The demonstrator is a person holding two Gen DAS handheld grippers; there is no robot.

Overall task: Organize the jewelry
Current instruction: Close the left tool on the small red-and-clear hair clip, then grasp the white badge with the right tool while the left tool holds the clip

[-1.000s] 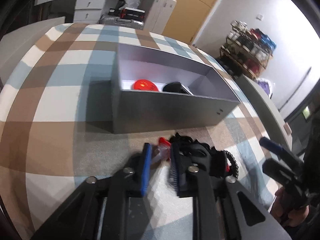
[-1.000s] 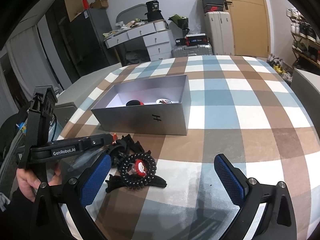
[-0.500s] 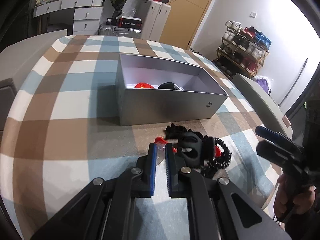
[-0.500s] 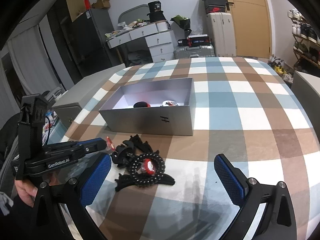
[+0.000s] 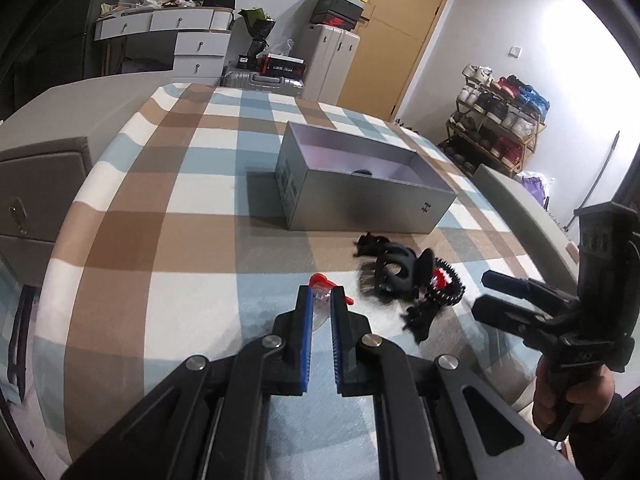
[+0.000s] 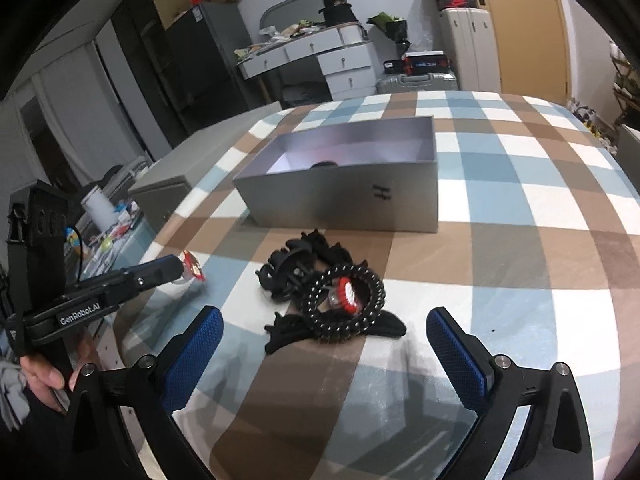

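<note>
My left gripper (image 5: 320,300) is shut on a small clear and red trinket (image 5: 321,289) and holds it above the tablecloth; it also shows in the right wrist view (image 6: 176,268) with the trinket (image 6: 191,268) at its tip. A pile of black hair clips (image 5: 390,270) and a black spiral hair tie with a red piece (image 6: 346,298) lies in front of the open grey box (image 6: 344,200). The grey box (image 5: 360,200) holds a dark item, mostly hidden. My right gripper (image 6: 324,354) is open and empty, just short of the pile.
The checked tablecloth (image 6: 520,240) covers a round table. Grey cabinets (image 5: 40,184) stand beside its left edge. Drawers, suitcases and a shoe rack (image 5: 500,120) fill the room behind.
My left gripper closed on the red trinket, lifted it and pulled back from the pile. The box looks farther away. The right gripper stayed open near the pile.
</note>
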